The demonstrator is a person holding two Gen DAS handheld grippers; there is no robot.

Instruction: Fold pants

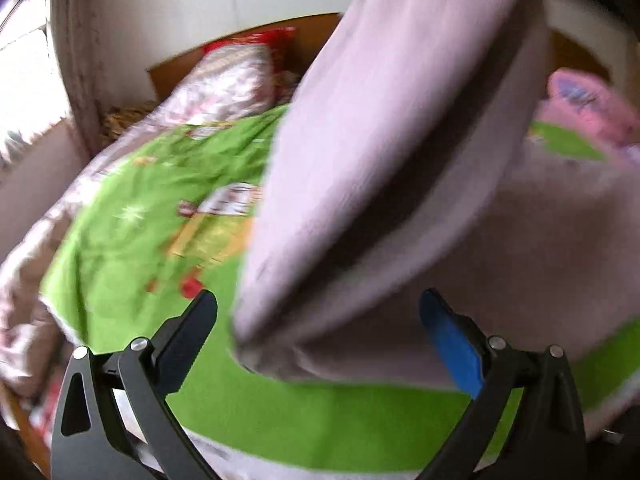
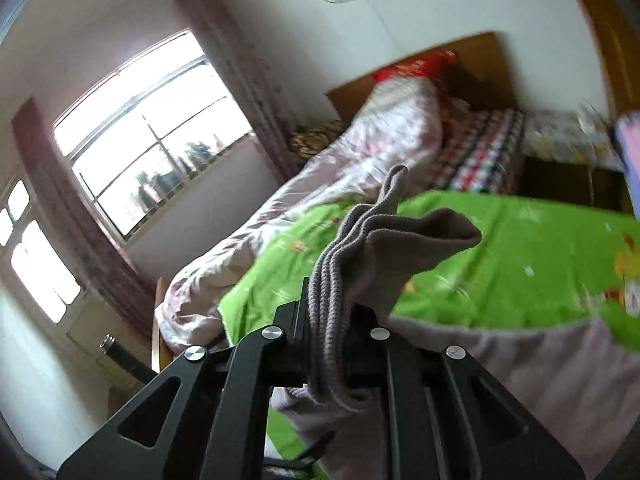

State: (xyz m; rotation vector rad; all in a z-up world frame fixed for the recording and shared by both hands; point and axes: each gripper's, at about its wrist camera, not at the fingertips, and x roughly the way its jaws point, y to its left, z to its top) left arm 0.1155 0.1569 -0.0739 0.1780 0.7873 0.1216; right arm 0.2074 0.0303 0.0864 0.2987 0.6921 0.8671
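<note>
Above the green bedspread (image 1: 132,240) the soft, limp pants (image 1: 400,160) hang from the right tool (image 2: 332,344), clamped on their ribbed hem, while the left tool (image 1: 320,328) gapes empty beside the dangling end, best pinched at its edge.

Black fingers (image 1: 188,336) (one pad (image 1: 450,344) blue), silver screws (image 2: 272,333)

Both cameras sit close above the green sheet (image 1: 132,216) (image 2: 532,256), looking across the bed; both show the headboard (image 1: 240,46) (image 2: 472,68) at top.
</note>
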